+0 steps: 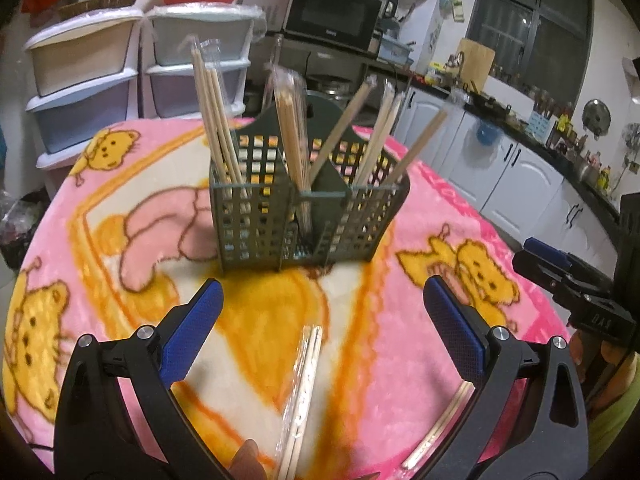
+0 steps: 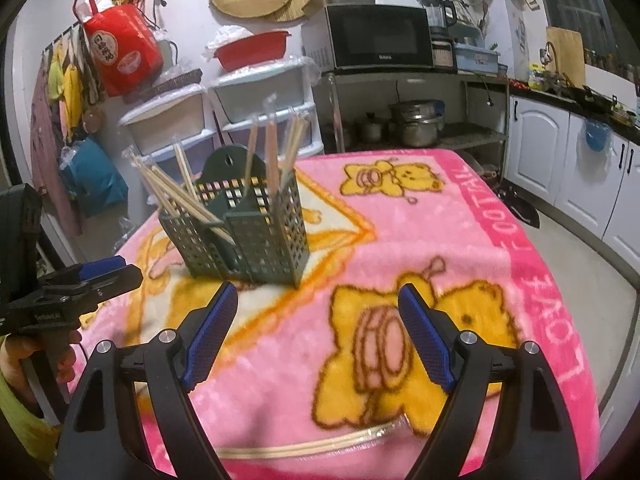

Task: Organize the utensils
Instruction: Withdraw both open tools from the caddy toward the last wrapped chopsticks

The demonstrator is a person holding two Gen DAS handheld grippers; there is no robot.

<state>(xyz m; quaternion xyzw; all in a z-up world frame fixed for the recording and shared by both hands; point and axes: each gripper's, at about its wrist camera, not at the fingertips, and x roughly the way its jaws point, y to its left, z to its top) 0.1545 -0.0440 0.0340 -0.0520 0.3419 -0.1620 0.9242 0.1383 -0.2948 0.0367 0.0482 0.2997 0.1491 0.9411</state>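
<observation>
Left wrist view: left gripper [image 1: 322, 300] spread wide, empty, above one wrapped chopstick pair [image 1: 304, 392] on the blanketed bench [image 1: 400, 340]; green basket [image 1: 296, 216] beyond holds several wrapped pairs; right wrist view alone shows another pair [image 2: 304, 446] beneath the wide, empty right gripper [image 2: 318, 300].

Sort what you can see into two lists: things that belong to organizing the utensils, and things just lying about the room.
Belongs to the job:
- green utensil basket
- wrapped chopsticks on the blanket
- chopsticks standing in the basket
- left gripper, open
- right gripper, open

Just lying about:
- microwave
- red basin
- drawer units
- pots
</observation>
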